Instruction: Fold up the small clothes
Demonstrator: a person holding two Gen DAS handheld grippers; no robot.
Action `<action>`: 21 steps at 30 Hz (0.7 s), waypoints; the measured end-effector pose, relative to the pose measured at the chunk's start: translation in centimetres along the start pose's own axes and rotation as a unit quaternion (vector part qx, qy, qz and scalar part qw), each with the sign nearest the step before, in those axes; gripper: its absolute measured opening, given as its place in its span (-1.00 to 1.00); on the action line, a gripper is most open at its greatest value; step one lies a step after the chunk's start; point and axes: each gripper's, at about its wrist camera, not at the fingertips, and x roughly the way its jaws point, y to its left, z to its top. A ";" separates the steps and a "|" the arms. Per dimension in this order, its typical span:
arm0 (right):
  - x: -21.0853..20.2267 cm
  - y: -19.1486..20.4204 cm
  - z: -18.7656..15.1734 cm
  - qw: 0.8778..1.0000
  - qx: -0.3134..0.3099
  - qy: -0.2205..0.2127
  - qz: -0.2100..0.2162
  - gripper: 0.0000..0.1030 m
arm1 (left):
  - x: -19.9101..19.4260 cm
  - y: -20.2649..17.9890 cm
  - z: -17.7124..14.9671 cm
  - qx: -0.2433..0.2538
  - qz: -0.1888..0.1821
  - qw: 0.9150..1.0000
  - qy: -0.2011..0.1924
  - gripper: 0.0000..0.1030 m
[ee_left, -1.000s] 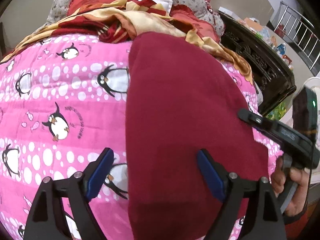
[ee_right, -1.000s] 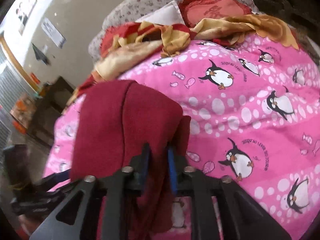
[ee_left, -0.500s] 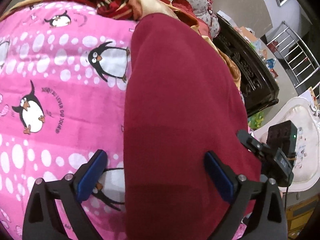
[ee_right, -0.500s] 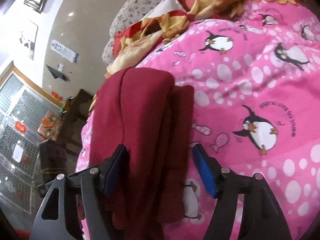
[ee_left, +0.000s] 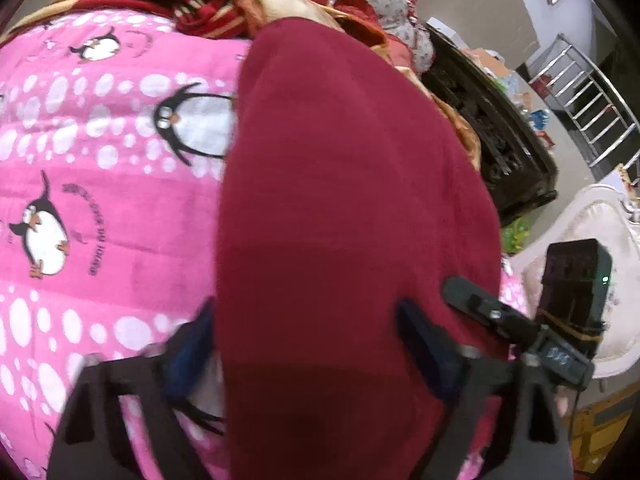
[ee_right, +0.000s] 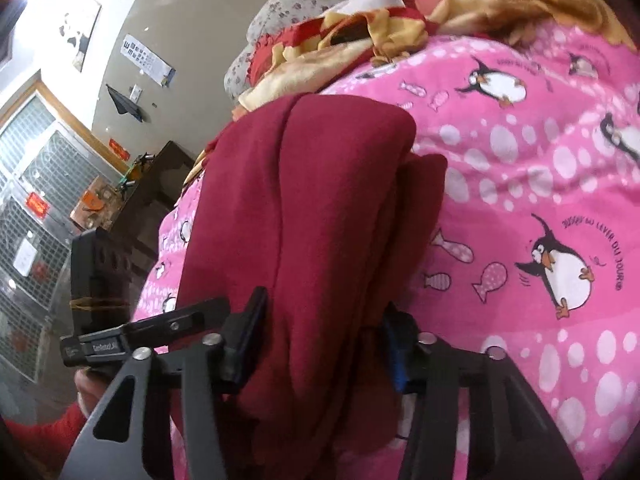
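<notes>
A dark red garment (ee_left: 344, 208) lies folded into a long strip on a pink blanket (ee_left: 100, 216) printed with penguins and white dots. In the left wrist view the strip runs from the near edge up to the far end of the blanket, where a heap of red and yellow cloth (ee_left: 240, 4) is bunched. The left gripper (ee_left: 308, 344) stands over the near end of the strip, with one blue pad on each side of it, and its jaws are closing. The picture is blurred there, so I cannot tell if the pads already press the fabric. In the right wrist view the garment (ee_right: 312, 216) shows several layers, with a narrower fold along its right edge. The right gripper (ee_right: 320, 344) is also closing, with the near end of the garment between its jaws. The cloth fills the gap and bulges over the right pad, so it seems grasped there. The other gripper shows at the edge of each view, just beside the strip. A dark carved cabinet (ee_left: 496, 148) stands to the right of the blanket in the left wrist view.
</notes>
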 end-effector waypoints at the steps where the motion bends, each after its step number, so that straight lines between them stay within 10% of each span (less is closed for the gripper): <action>1: -0.2 0.2 0.0 1.000 -0.001 -0.003 -0.003 0.35 | -0.2 -0.4 0.0 0.004 0.007 1.000 -0.002 0.48; 8: -1.8 2.3 0.1 1.000 -0.019 -0.013 -0.009 0.25 | -2.5 -2.5 -0.8 0.036 0.030 0.999 -0.021 0.00; 21: -4.0 8.2 -3.1 0.999 -0.019 0.008 0.051 0.23 | -11.3 -1.8 -5.4 0.036 0.047 0.998 -0.035 -0.03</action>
